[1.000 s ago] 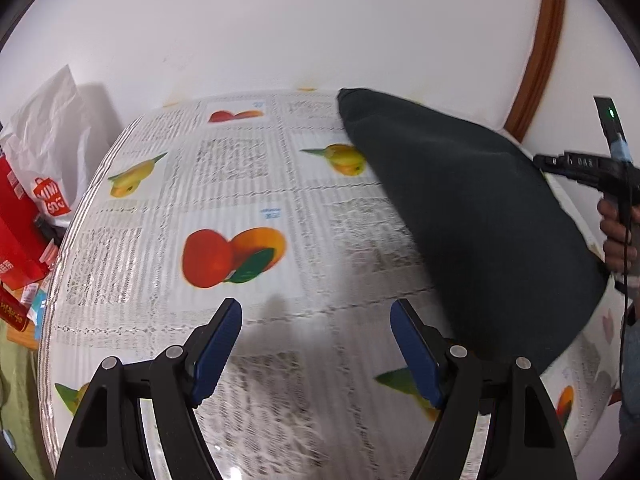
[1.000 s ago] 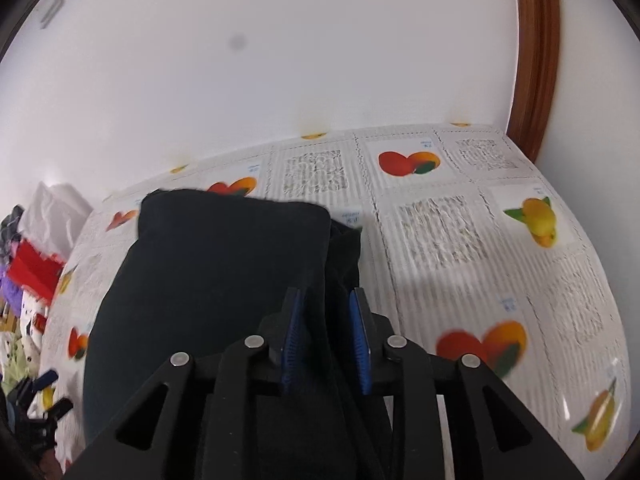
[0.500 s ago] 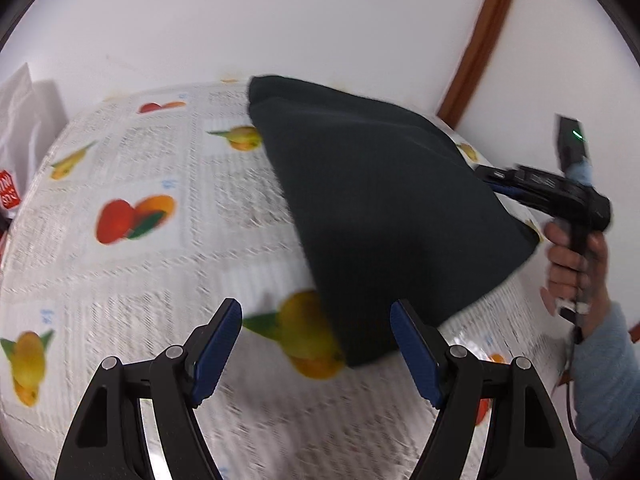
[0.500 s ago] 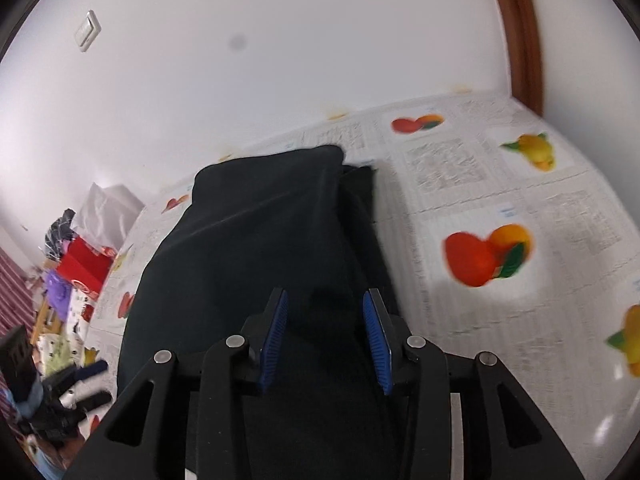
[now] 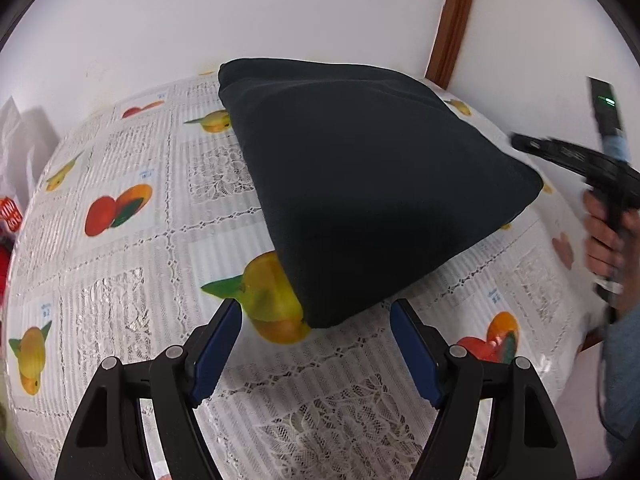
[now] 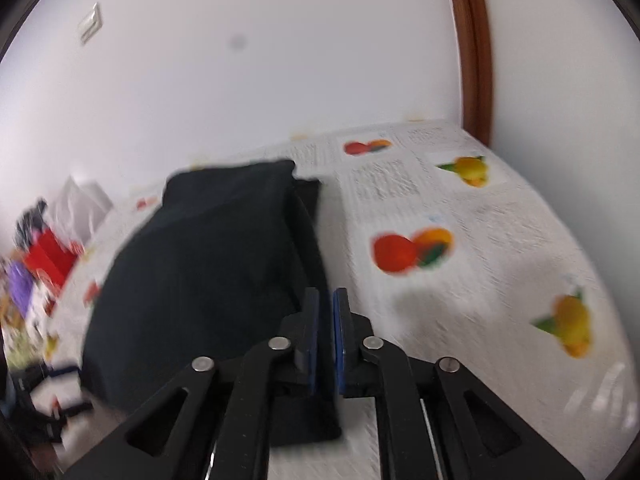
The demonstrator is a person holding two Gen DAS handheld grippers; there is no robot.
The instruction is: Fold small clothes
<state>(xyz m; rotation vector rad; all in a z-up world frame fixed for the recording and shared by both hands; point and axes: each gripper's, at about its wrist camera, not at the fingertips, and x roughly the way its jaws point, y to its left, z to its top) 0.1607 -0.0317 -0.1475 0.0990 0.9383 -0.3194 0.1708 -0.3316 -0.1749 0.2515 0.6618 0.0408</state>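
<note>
A dark folded garment (image 5: 360, 168) lies flat on the fruit-print tablecloth (image 5: 140, 280). My left gripper (image 5: 316, 312) is open, and the garment's near corner sits just ahead of the gap between its blue pads. In the right wrist view the garment (image 6: 208, 260) fills the left half. My right gripper (image 6: 326, 296) hangs over its right edge with jaws closing, almost together, and no cloth visibly pinched. From the left wrist view, the right gripper (image 5: 520, 142) is blurred beside the garment's right corner, held by a hand (image 5: 604, 240).
Red bags and bright clutter (image 6: 48, 260) sit past the table's left end, with a white bag (image 5: 16, 140) against the wall. A brown wooden frame (image 5: 452, 20) runs up the white wall behind the table. Tablecloth (image 6: 480, 280) lies bare right of the garment.
The left gripper swung across the table until the garment's near corner lay before its jaws. The right gripper widened, drew back along the garment's right edge, then narrowed to a slit.
</note>
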